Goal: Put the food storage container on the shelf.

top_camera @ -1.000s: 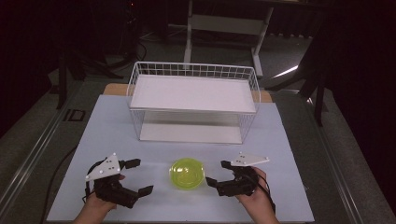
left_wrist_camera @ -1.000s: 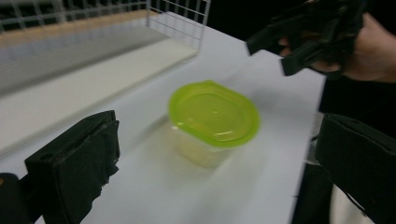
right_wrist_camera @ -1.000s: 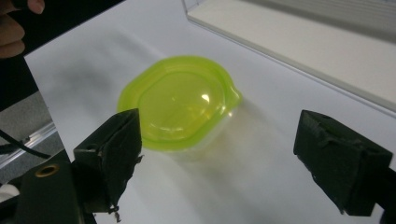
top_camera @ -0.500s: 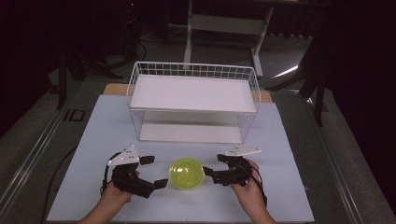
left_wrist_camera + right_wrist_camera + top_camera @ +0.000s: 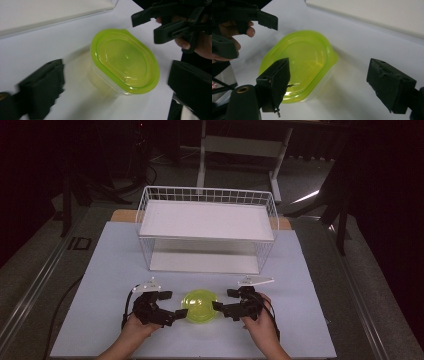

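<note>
High view: lidded green container [image 5: 199, 306] on the counter [image 5: 115, 265], between left tool [image 5: 167, 307] and right tool [image 5: 226, 303], before a wire basket [image 5: 207, 232].

Left gripper view: jaws spread, just closing slightly, straddling the container [image 5: 123, 62]; a one-sided push could slide it.

Right gripper view: jaws just opening, clear of the lid [image 5: 298, 61]. No legible writing.

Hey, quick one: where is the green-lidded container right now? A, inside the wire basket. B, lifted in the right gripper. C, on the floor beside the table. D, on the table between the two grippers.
D: the container sits on the table in front of the basket, with the left gripper and right gripper open on either side of it.
</note>
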A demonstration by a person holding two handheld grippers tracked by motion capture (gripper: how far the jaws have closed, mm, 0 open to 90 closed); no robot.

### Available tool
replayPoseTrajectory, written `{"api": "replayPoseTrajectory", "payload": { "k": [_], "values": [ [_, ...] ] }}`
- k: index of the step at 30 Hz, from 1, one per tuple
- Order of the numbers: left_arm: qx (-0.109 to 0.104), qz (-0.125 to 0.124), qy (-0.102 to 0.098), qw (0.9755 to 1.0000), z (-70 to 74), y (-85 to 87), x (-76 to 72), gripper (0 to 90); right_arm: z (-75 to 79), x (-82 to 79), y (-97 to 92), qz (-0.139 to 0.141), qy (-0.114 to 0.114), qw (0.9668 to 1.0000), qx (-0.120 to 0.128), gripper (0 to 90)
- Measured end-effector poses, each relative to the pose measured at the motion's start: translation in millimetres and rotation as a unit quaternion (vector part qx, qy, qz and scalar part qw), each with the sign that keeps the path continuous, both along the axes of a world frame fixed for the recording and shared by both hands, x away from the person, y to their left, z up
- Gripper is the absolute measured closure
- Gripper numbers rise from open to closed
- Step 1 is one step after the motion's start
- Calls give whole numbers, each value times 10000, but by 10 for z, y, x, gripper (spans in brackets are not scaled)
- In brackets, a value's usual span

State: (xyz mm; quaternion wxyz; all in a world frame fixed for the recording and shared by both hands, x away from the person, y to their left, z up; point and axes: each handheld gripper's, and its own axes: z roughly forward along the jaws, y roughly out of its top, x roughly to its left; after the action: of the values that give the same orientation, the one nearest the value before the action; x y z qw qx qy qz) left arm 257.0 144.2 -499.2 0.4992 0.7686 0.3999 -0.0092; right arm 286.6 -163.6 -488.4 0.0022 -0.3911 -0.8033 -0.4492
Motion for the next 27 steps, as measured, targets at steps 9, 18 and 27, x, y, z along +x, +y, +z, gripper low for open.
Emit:
{"api": "replayPoseTrajectory", "payload": {
  "k": [9, 18, 27],
  "values": [
    [59, 306, 491, 9983, -79, -21, 17, 369, -83, -10, 83, -62, 354, 9993, 81, 403],
    [118, 278, 662, 9973, -58, -71, -21, 602, -71, -26, 88, -85, 486, 9988, -29, 650],
    [491, 475, 583, 9960, 50, -127, -142, 699, -24, -76, 115, -3, 666, 9977, 122, 735]
  ]
}}
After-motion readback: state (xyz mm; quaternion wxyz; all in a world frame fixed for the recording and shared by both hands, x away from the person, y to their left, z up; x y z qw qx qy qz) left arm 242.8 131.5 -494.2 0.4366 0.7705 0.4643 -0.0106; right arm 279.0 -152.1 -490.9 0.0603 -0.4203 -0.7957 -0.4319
